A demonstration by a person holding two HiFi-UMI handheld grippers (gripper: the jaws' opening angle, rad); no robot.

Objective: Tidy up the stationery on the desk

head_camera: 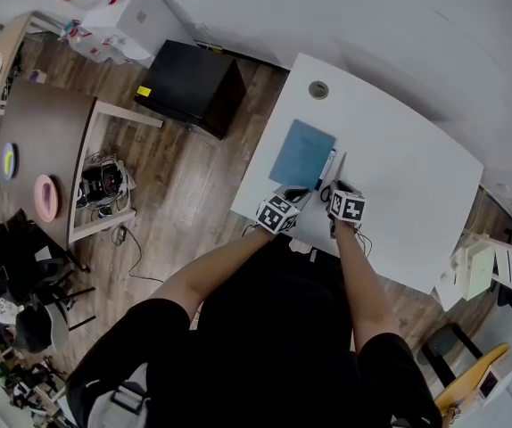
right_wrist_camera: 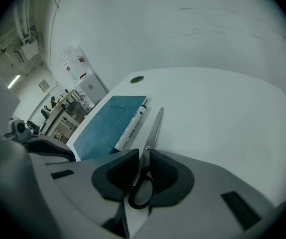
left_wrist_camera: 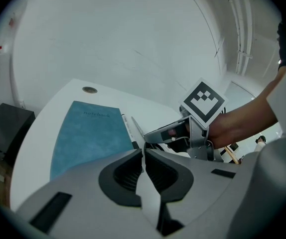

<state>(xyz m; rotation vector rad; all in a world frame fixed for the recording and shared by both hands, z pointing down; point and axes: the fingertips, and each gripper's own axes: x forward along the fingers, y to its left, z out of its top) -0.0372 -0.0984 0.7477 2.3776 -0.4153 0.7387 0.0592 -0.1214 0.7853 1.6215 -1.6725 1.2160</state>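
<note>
Three stationery items sit on the white surface (head_camera: pixel 399 176): blue notebook (head_camera: pixel 302 154), marker pen (head_camera: pixel 328 164), scissors (head_camera: pixel 339 169).

Head view: the pen lies along the notebook's 3 o'clock edge, touching it or just beside it. The scissors lie just beside the pen at its 3 o'clock, blades together and pointing to 12 o'clock, away from the person. The notebook is shut, title side up.

The right gripper (right_wrist_camera: pixel 142 156) has its jaws part-way in, clamped on the scissors near the pivot. The handle loops sit below the pads and the blades stick out ahead, low over the surface. Whether the tip touches cannot be told.

The left gripper (left_wrist_camera: pixel 143 153) has its jaws narrow, pads almost meeting, nothing between them. It sits near the notebook's 6 o'clock edge, just beside the right gripper at its 9 o'clock.

A round cable grommet (head_camera: pixel 318 89) is set in the surface at 12 o'clock of the notebook. A black cabinet (head_camera: pixel 189 86) stands on the wooden floor at 9 o'clock of the surface.
</note>
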